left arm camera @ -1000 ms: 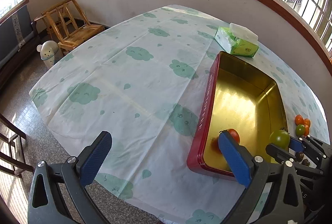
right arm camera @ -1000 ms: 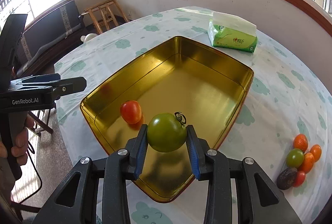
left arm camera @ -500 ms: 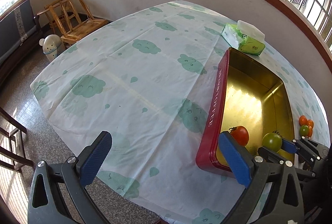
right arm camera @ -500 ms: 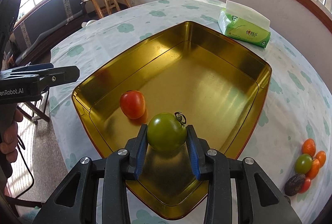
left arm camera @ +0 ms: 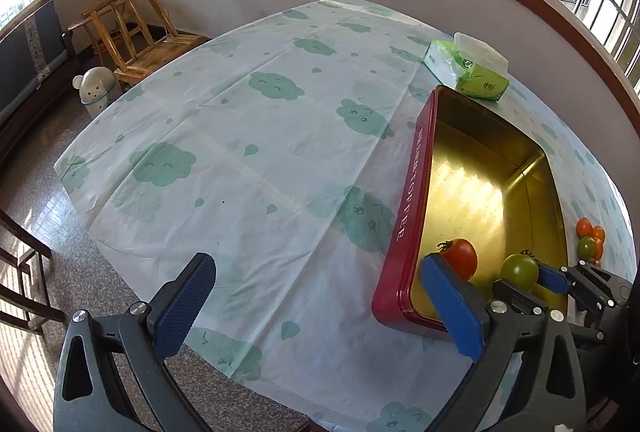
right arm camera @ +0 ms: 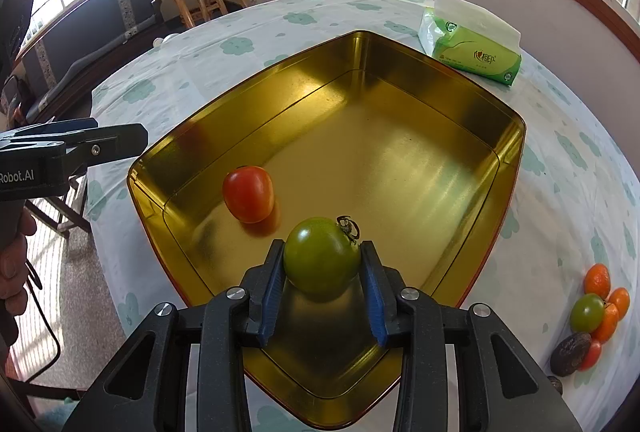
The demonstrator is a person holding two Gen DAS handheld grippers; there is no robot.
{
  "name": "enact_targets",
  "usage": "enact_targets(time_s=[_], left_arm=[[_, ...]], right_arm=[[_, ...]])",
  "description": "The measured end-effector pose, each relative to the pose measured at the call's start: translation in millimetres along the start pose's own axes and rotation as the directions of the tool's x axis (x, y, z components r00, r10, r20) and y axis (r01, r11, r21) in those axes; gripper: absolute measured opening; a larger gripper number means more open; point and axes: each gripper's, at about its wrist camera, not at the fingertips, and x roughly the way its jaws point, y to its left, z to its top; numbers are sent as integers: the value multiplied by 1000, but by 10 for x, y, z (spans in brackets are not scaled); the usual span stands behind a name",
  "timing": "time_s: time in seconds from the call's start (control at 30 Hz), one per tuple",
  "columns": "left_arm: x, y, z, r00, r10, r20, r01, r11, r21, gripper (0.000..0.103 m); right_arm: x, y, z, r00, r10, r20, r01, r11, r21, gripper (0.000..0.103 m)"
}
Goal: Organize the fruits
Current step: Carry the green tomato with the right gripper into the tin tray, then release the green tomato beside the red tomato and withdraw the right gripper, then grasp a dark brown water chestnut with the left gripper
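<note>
My right gripper (right arm camera: pixel 322 262) is shut on a green tomato (right arm camera: pixel 321 254) and holds it low inside the gold tin tray (right arm camera: pixel 400 88), near its front corner. It also shows in the left wrist view (left arm camera: pixel 519 271). A red tomato (right arm camera: pixel 248 194) lies on the tray floor to the left of it, also seen in the left wrist view (left arm camera: pixel 461 257). A pile of several small fruits (right arm camera: pixel 596 312), orange, green, red and a dark one, lies on the tablecloth to the right of the tray. My left gripper (left arm camera: pixel 316 302) is open and empty, over the tablecloth left of the tray's red side wall (left arm camera: pixel 408 216).
A green tissue pack (right arm camera: pixel 476 48) stands behind the tray. The table (left arm camera: pixel 248 160) has a cloud-print cloth, its front edge close below my grippers. A wooden chair (left arm camera: pixel 132 28) and a small white bin (left arm camera: pixel 96 92) stand on the floor at the far left.
My right gripper has lowered the green tomato deeper into the tray, closer to the red tomato. The left gripper has drifted slightly; it stays open.
</note>
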Motion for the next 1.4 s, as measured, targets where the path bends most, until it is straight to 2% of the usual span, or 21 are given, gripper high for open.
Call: enact_targets(time_s=[0.1, 0.17, 0.3, 0.43, 0.5, 0.57, 0.63, 0.77, 0.87, 0.97, 1.13, 1.2, 1.3, 1.4], left_arm=[[-9, -22, -2, 1000, -4, -1, 4, 1000, 1, 102], [-16, -42, -2, 1000, -4, -1, 4, 1000, 7, 102], [-46, -104, -9, 1000, -8, 8, 8, 1000, 22, 102], [-81, -218, -19, 999, -27, 24, 26, 999, 39, 102], [-111, -330, -37, 998, -48, 39, 45, 997, 61, 102], [-133, -475, -57, 997, -67, 41, 63, 993, 97, 102], [-189, -633, -80, 995, -78, 67, 68, 988, 138, 102], [-252, -991, -134, 989, -125, 73, 106, 968, 226, 102], [-251, -1262, -196, 986, -160, 57, 138, 950, 282, 102], [-271, -1528, -273, 980, -192, 45, 167, 929, 331, 102], [-281, -1943, -403, 966, -257, 12, 231, 889, 395, 102], [-269, -2110, -464, 962, -274, -7, 252, 873, 417, 102], [-258, -2356, -566, 956, -291, -27, 270, 846, 460, 102], [-228, -2574, -676, 955, -295, -40, 274, 817, 507, 102]], right_arm=[[-37, 2, 5, 1000, -8, 14, 8, 1000, 0, 48], [-85, 8, -3, 999, -21, 31, 21, 1000, -3, 62], [-182, 4, -31, 998, -34, 53, 35, 999, -8, 63], [-375, -98, -128, 993, -29, 110, 26, 999, 31, 63], [-502, -192, -202, 988, -22, 154, 14, 998, 55, 63], [-631, -315, -286, 982, -59, 181, 43, 995, 95, 66], [-783, -490, -401, 973, -48, 225, 18, 991, 136, 67], [-1029, -922, -664, 952, -192, 237, 132, 960, 249, 70], [-1164, -1337, -925, 939, -271, 211, 185, 917, 354, 71], [-1264, -1754, -1220, 924, -352, 152, 254, 859, 445, 73], [-1320, -2329, -1719, 909, -416, 39, 322, 757, 569, 76], [-1298, -2487, -1875, 904, -427, 0, 348, 737, 580, 77], [-1235, -2635, -2061, 878, -474, -65, 427, 716, 551, 78], [-1210, -2742, -2232, 870, -485, -86, 449, 709, 544, 79]])
